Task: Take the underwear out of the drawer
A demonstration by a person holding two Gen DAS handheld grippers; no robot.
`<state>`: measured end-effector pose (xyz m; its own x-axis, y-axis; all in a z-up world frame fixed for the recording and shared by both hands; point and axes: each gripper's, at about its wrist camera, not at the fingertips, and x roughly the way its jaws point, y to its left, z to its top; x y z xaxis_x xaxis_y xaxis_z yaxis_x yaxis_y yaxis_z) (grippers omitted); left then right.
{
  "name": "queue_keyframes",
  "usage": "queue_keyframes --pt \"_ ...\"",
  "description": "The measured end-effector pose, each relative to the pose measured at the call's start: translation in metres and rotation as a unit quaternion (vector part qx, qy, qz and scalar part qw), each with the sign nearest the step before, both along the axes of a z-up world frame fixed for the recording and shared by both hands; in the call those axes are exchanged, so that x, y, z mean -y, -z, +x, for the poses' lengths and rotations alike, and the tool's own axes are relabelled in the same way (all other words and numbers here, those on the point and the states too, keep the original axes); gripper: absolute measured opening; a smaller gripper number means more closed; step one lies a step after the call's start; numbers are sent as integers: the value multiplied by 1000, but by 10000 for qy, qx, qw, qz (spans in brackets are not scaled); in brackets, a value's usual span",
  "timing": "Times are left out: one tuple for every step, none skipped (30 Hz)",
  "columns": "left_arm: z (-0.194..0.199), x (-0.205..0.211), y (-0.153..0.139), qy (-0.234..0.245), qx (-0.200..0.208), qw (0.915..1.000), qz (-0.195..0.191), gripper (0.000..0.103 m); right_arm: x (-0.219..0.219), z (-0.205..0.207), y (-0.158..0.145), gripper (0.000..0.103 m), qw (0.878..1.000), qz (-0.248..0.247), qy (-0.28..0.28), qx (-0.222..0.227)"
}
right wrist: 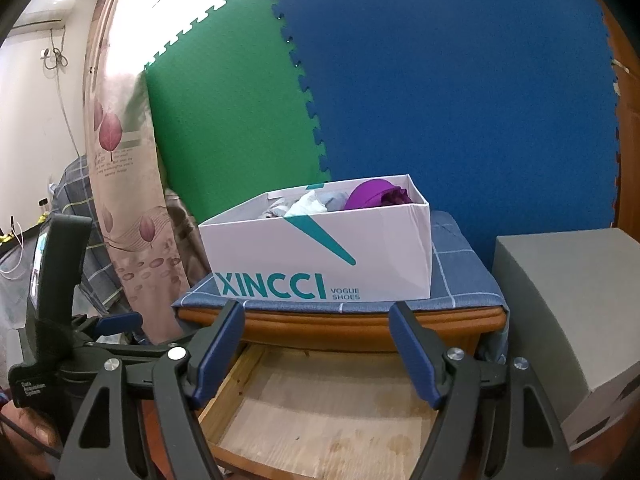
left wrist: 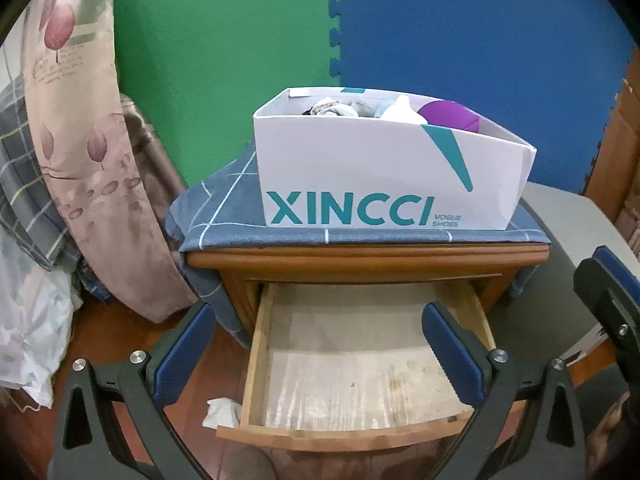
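**Open drawer bare, garments in the shoe box, both claws wide and holding nothing**

One wooden nightstand stands in front of two foam wall mats, one green and one blue. Its single drawer is pulled out, and only its bare, stained wooden floor shows inside it. On the nightstand's top lies one blue checked cloth, and on that cloth stands one white shoe box printed "XINCCI". The underwear lies in this box, not in the drawer: a heap of pale crumpled pieces whose number cannot be told, plus one purple piece at the box's right end. One small white crumpled cloth lies on the wooden floor just beside the drawer's front left corner. One flower-patterned curtain hangs to the left, and one grey box-like block sits to the right of the nightstand.

There are two claws. The left claw hovers over the open drawer with its blue-padded fingers spread wide apart, touching nothing and gripping nothing. The right claw is likewise spread wide above the drawer's front, level with the nightstand's edge, with nothing between its pads.
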<state>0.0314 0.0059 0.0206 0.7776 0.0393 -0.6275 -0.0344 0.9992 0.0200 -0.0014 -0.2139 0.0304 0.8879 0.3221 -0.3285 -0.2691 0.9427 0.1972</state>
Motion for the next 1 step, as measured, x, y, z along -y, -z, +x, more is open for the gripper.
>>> queue_keyframes --pt "0 1 -1 3 11 10000 61 103 2 2 0 77 10000 55 -10 -37"
